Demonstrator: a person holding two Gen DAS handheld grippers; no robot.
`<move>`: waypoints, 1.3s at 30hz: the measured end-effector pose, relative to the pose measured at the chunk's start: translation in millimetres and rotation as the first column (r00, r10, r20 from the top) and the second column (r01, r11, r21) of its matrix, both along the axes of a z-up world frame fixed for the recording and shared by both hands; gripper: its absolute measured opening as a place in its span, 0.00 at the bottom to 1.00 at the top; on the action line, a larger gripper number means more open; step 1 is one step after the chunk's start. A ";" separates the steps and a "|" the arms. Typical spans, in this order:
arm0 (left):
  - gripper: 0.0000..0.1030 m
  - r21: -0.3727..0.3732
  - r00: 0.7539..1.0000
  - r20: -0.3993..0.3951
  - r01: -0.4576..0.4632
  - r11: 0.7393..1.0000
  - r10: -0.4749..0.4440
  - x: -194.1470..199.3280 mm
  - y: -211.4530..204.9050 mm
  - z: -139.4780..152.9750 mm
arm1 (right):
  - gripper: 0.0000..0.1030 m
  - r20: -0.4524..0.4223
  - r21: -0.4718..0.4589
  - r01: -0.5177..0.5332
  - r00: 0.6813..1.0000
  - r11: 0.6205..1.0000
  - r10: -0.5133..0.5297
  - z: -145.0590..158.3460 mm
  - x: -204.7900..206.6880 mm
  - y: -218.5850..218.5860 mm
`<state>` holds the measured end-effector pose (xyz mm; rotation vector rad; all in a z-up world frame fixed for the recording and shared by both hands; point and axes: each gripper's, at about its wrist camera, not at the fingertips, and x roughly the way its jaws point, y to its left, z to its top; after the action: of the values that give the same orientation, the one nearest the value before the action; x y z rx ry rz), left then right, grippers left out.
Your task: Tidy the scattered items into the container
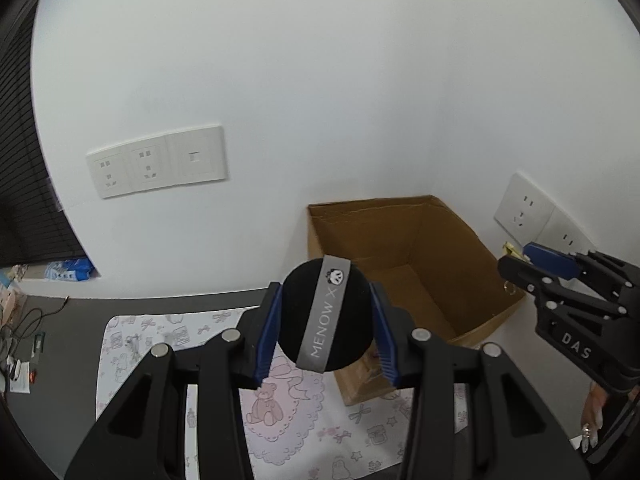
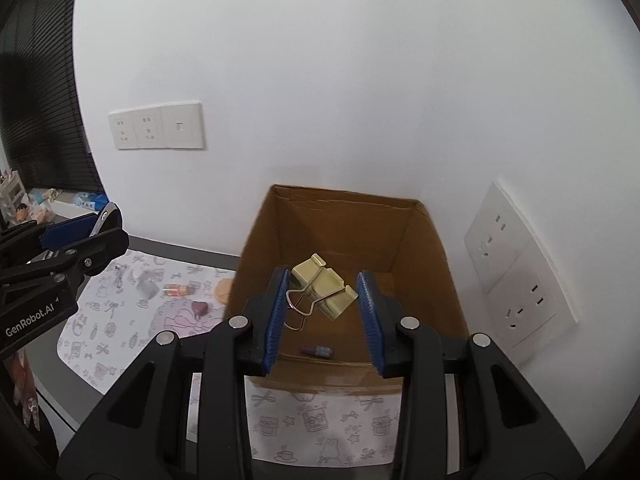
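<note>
My left gripper [image 1: 326,326] is shut on a black round powder puff [image 1: 326,316] with a grey band reading MENOW, held above the patterned mat just left of the cardboard box [image 1: 440,240]. My right gripper [image 2: 324,312] is open over the box [image 2: 432,240]. A pale yellow binder clip [image 2: 324,284] with wire handles hangs between the blue pads; it touches neither pad clearly and looks to be in mid-air. A small purple item [image 2: 318,351] lies on the box floor. The right gripper also shows in the left wrist view [image 1: 520,264], at the box's right side.
Several small items lie on the mat [image 2: 120,328] left of the box: a small orange bottle [image 2: 176,290], a dark red piece [image 2: 199,307], a grey piece [image 2: 146,286]. White wall with sockets [image 1: 156,164] stands behind; more sockets [image 2: 516,272] are at the right. Cables [image 1: 16,332] lie far left.
</note>
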<state>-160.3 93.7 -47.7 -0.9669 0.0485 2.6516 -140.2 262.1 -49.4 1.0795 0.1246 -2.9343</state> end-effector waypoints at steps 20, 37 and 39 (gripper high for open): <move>0.41 -0.014 0.977 0.104 0.186 0.982 -0.184 -76.9 62.9 -41.7 | 0.35 0.093 -0.021 0.194 0.977 0.981 -0.192 -33.4 -41.3 59.6; 0.89 -0.131 0.982 0.138 0.145 0.981 -0.127 -92.8 76.9 -60.2 | 1.00 0.101 -0.012 0.247 0.964 0.969 -0.245 -48.1 -52.0 57.2; 0.89 -0.132 0.982 0.138 0.145 0.981 -0.127 -93.7 77.3 -60.9 | 1.00 0.107 -0.016 0.242 0.965 0.970 -0.239 -48.6 -51.8 57.5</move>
<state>-254.1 171.0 -108.6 -1.1351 0.2675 2.4823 -192.0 319.6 -98.1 1.3287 -0.0552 -3.0669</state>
